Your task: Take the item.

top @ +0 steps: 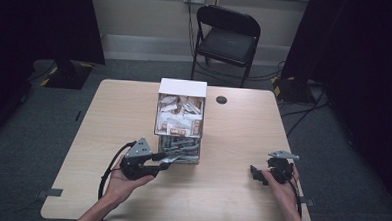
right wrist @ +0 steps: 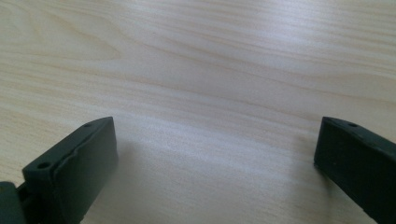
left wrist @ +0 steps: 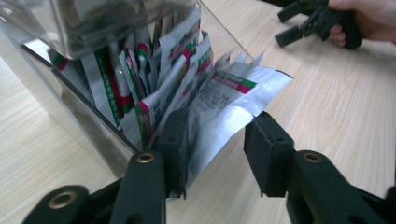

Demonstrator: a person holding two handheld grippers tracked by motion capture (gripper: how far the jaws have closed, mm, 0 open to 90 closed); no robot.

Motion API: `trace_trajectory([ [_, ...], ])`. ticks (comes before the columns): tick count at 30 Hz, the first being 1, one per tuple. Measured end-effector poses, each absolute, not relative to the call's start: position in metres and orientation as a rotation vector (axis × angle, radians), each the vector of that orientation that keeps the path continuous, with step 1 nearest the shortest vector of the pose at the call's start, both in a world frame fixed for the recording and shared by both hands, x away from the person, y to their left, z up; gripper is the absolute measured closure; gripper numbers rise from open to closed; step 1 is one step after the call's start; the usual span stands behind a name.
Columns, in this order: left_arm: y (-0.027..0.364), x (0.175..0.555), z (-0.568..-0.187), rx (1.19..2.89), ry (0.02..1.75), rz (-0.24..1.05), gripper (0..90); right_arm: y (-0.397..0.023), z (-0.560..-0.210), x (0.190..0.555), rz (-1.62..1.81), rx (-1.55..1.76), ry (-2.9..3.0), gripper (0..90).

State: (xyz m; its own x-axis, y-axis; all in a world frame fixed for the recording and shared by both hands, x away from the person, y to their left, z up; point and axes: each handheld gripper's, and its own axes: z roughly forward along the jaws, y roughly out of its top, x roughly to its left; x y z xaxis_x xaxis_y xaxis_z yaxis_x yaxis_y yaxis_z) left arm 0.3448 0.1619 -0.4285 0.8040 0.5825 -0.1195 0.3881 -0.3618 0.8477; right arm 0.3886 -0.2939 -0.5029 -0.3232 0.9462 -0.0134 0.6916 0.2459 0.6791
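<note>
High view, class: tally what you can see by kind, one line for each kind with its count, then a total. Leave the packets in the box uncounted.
Tables: 1, the wooden table
Clear packet boxes: 1, the box
Folding chairs: 1, the chair
Handheld grippers: 2, the left gripper and the right gripper
Total: 5
</note>
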Motion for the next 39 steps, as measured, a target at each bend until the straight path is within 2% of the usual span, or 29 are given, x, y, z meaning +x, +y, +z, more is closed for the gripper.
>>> trace_trajectory([
  [2,0.162,0.346,-0.429,2.006,0.713,0.251,65.3,-0.294,-0.503,0.389,0.811,1.495,2.102,0.0],
  [3,0.162,0.346,-0.430,2.009,0.712,0.255,71.8,-0.294,-0.503,0.389,0.812,1.494,2.102,0.0],
  [4,0.162,0.348,-0.430,2.008,0.716,0.254,73.7,-0.294,-0.503,0.389,0.812,1.495,2.102,0.0],
  [8,0.163,0.350,-0.433,2.004,0.722,0.248,74.1,-0.294,-0.503,0.389,0.812,1.495,2.102,0.0],
  [11,0.161,0.351,-0.434,2.007,0.732,0.247,69.3,-0.294,-0.503,0.389,0.812,1.495,2.102,0.0],
  [14,0.160,0.351,-0.435,2.009,0.733,0.249,70.8,-0.294,-0.503,0.389,0.812,1.495,2.102,0.0],
  [19,0.163,0.356,-0.436,2.007,0.733,0.259,82.8,-0.294,-0.503,0.389,0.812,1.495,2.102,0.0],
  [22,0.164,0.357,-0.435,2.005,0.734,0.251,85.4,-0.294,-0.503,0.389,0.812,1.495,2.102,0.0],
  [39,0.172,0.358,-0.430,1.948,0.750,0.202,86.9,-0.294,-0.503,0.389,0.812,1.495,2.102,0.0],
])
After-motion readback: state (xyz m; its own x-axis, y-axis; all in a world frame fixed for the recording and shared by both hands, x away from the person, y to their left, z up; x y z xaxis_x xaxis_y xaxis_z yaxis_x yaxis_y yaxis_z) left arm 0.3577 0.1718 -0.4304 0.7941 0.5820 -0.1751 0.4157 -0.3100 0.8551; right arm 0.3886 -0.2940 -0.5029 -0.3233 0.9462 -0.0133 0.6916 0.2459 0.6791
